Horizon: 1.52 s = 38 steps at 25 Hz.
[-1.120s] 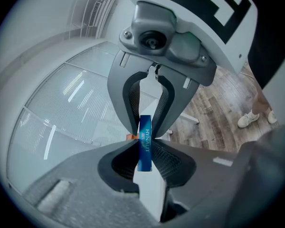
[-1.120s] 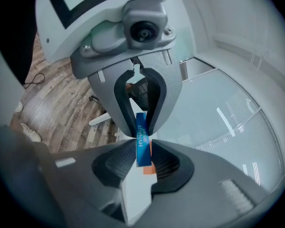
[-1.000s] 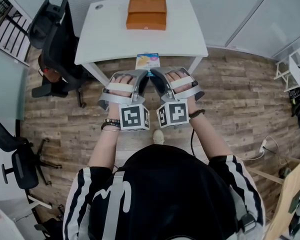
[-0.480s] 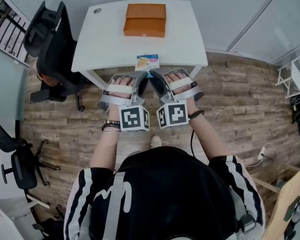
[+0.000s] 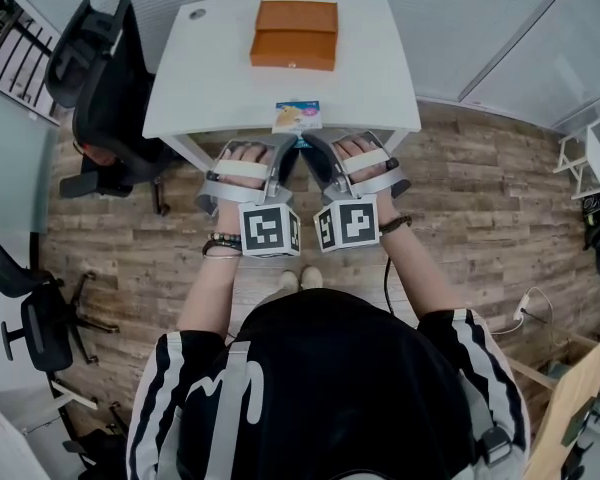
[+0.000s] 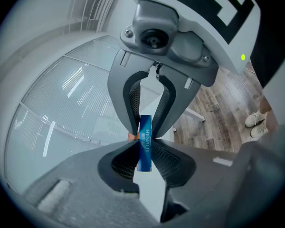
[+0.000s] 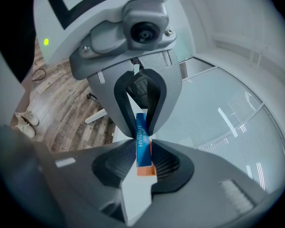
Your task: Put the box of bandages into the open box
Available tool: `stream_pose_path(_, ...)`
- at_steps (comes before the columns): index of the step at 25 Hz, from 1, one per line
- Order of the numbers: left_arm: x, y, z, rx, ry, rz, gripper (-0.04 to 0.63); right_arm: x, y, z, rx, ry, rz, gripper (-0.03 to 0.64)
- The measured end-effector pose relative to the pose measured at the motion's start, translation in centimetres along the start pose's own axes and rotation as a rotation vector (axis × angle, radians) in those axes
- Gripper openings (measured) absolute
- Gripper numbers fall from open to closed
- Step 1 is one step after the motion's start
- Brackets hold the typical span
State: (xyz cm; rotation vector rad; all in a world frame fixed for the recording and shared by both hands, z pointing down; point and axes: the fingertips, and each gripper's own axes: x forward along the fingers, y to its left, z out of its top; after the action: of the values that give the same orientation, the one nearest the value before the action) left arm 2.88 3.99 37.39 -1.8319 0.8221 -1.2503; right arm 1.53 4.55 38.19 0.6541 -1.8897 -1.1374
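Since one slim carton is shared by both hands, each tool takes an opposite end: L gripper [image 6: 143, 147] is pinched on the blue edge of the box of bandages [image 5: 297, 116], and R gripper [image 7: 142, 148] is pinched on the other end, facing it, prob. to keep it flat w/o twisting. It sits at the near edge of the white table [image 5: 210, 88], well apart from the open box [image 5: 294, 34] at the far side, whose lid is back, ready to receive it.

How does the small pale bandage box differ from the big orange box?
The bandage box is small and pale; the orange box is bigger and plain. The bandage box is clamped by the left gripper and right gripper; the orange box rests on the white table. Both are rectangular.
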Motion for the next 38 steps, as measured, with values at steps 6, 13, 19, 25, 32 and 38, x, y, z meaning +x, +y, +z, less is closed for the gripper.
stream_pose_path(6, 0.1, -0.1, -0.3, 0.000, 0.003, -0.006, 0.086, 0.3, 0.2, 0.1, 0.001, -0.001, 0.006, 0.091)
stream_pose_path(13, 0.2, -0.1, -0.2, -0.004, 0.010, -0.005, 0.086, 0.2, 0.2, 0.0, -0.001, -0.006, 0.010, 0.091)
stream_pose_path(19, 0.0, -0.4, 0.0, -0.003, 0.021, 0.003, 0.086, -0.1, 0.5, 0.0, 0.001, -0.021, 0.009, 0.091)
stream_pose_path(25, -0.6, -0.7, -0.4, -0.019, 0.033, 0.007, 0.086, -0.2, 0.8, 0.7, -0.008, -0.031, 0.016, 0.091)
stream_pose_path(32, 0.1, -0.5, -1.0, -0.020, 0.033, 0.020, 0.086, 0.7, 0.7, 0.5, -0.020, -0.030, 0.007, 0.091)
stream_pose_path(38, 1.6, 0.6, -1.9, -0.022, 0.030, 0.025, 0.086, 2.5, -0.2, 0.0, -0.016, -0.030, 0.000, 0.091)
